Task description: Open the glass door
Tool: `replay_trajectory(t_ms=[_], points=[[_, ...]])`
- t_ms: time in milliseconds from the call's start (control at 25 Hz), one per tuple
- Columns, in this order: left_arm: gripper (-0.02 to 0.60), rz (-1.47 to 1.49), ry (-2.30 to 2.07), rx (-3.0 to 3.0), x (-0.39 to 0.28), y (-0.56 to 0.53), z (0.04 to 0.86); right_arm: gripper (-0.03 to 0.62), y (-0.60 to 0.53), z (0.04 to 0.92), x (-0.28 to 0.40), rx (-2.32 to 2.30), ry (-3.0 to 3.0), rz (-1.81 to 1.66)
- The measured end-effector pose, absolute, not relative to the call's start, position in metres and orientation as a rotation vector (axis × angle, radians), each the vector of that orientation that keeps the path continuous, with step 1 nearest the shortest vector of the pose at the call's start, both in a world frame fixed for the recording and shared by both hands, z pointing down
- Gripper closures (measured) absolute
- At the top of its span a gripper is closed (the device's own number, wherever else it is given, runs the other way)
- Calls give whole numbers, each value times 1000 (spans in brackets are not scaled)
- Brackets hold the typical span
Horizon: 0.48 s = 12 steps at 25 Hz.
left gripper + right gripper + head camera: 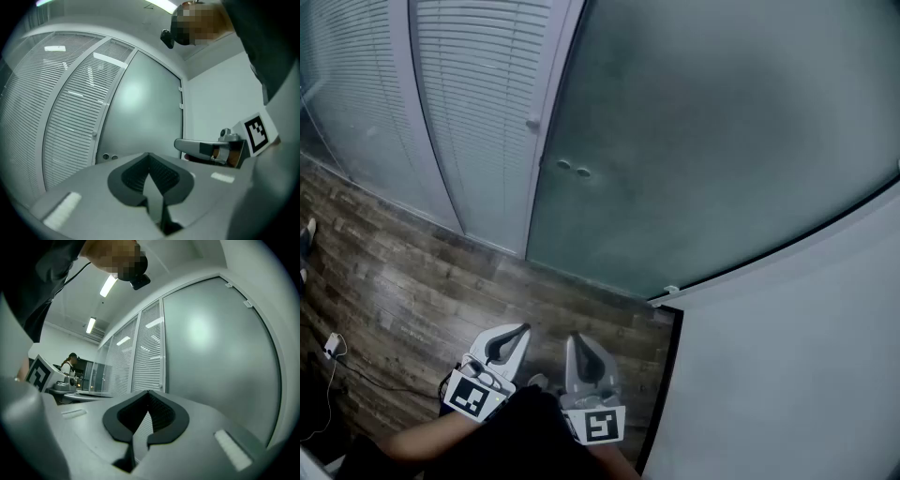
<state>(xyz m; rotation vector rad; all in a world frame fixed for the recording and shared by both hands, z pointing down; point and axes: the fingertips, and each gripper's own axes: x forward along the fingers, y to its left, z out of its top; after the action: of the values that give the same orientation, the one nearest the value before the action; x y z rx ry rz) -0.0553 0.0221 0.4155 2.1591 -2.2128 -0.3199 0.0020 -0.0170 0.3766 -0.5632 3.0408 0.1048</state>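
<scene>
The frosted glass door [712, 141] fills the upper middle and right of the head view, shut, with two small round fittings [572, 169] near its left edge. Both fittings [109, 157] also show in the left gripper view. A small knob [532, 123] sits on the white frame beside the door. My left gripper [520, 331] and right gripper [573, 340] hang side by side low over the floor, well short of the door. Each is shut with nothing between its jaws. The right gripper view looks along the glass door [220, 348].
Slatted blinds behind glass panels [478, 94] stand left of the door. A white wall [787, 375] juts out on the right, with a black edge strip [661, 394]. A wooden floor [412, 281] lies underfoot, with a cable and plug [333, 347] at far left. A person [70, 364] stands far off.
</scene>
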Motion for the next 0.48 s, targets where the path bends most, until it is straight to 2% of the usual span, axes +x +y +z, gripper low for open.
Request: replay_trajectory(t_ms=[480], points=[[583, -359, -2195, 2150, -112, 22, 429, 592, -24, 406, -41, -607, 3091, 96]])
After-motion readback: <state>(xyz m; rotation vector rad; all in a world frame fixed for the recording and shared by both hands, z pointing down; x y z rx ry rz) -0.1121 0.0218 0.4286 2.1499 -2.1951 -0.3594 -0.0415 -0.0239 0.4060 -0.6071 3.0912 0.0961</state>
